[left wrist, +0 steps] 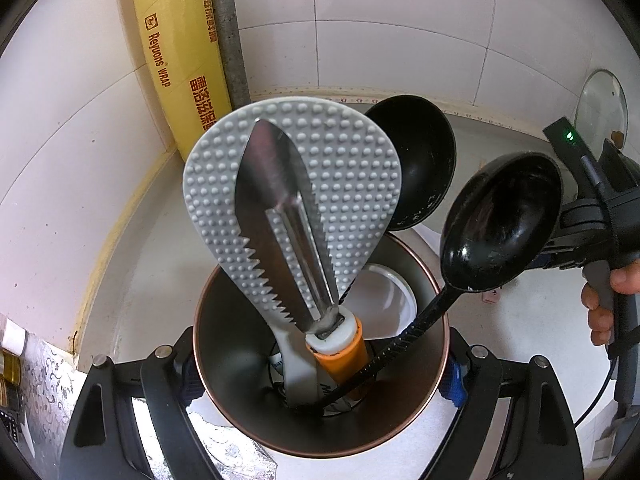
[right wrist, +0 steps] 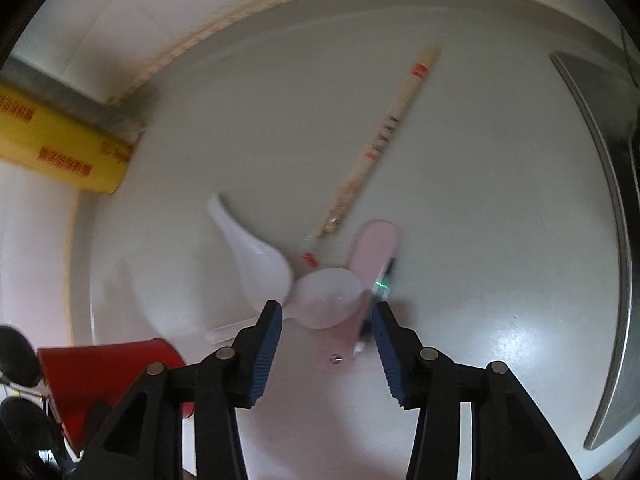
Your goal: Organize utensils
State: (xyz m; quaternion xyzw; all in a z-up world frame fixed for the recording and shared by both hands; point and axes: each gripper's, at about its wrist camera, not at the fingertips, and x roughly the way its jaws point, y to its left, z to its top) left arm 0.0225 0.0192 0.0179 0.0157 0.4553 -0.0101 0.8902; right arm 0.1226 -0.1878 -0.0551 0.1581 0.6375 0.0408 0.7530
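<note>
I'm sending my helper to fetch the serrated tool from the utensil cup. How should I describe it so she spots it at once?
Look in the metal cup held between the left tongs, near the yellow wrap box. Among its utensils, in front of the grey dimpled paddle, stands the serrated tool: the only shiny steel blade, saw-toothed, on an orange handle.

Right tool (right wrist: 326, 320) open above white spoons (right wrist: 264, 264), pink spatula (right wrist: 374, 248), wrapped chopsticks (right wrist: 384, 140) on desk (right wrist: 480, 240); blurred, possibly touching.
</note>
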